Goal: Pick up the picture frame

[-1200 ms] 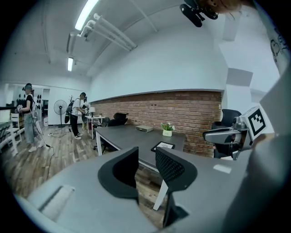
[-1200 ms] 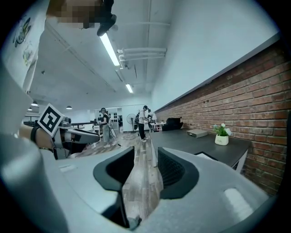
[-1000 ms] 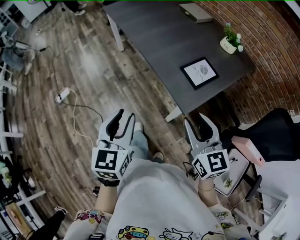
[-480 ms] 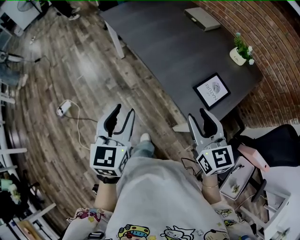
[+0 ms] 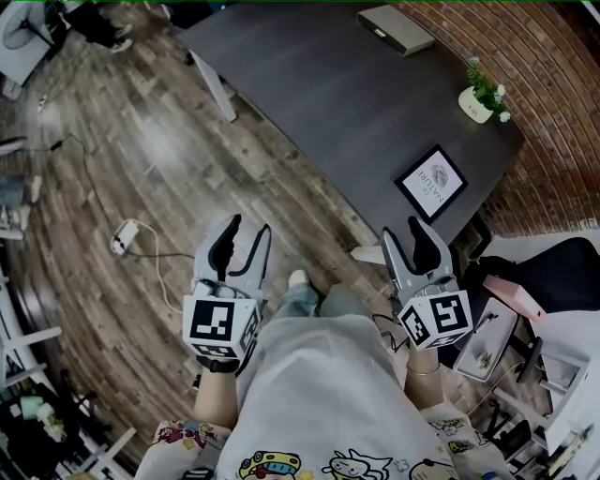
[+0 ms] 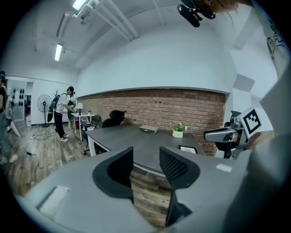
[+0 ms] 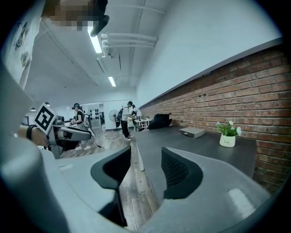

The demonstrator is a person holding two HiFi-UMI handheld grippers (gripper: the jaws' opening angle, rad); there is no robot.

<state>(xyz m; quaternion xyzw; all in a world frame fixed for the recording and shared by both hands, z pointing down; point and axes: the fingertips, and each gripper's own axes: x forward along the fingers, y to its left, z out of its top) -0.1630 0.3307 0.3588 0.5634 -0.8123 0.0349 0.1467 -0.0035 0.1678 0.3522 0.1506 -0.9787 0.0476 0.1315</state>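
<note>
While the person has stepped closer to the dark table point(image 5: 319, 84) over the last second, both grippers have travelled forward with them and both sets of jaws have just been opening, from a fairly narrow gap to a wide one. The left gripper point(image 5: 248, 230) now stands spread over the wooden floor, short of the table, and its own view shows only floor and table edge in the gap between its pads. The right gripper point(image 5: 403, 230) is equally wide and equally empty, its tips just short of the table's near corner. The picture frame point(image 5: 431, 181) lies flat on the tabletop close to that corner, on the side by the brick wall, with the small potted plant point(image 5: 480, 101) further along the same side and a flat grey box point(image 5: 396, 28) well apart at the far end. In the head view the frame has drifted down toward the right gripper and now sits just beyond its tips, whereas a second ago it lay well apart from them. I judge this to be the end of the approach, with the jaws readied for a grasp. Nothing touches the frame yet, so the pick itself has not begun, and the right gripper looks better placed for the frame's near edge
</note>
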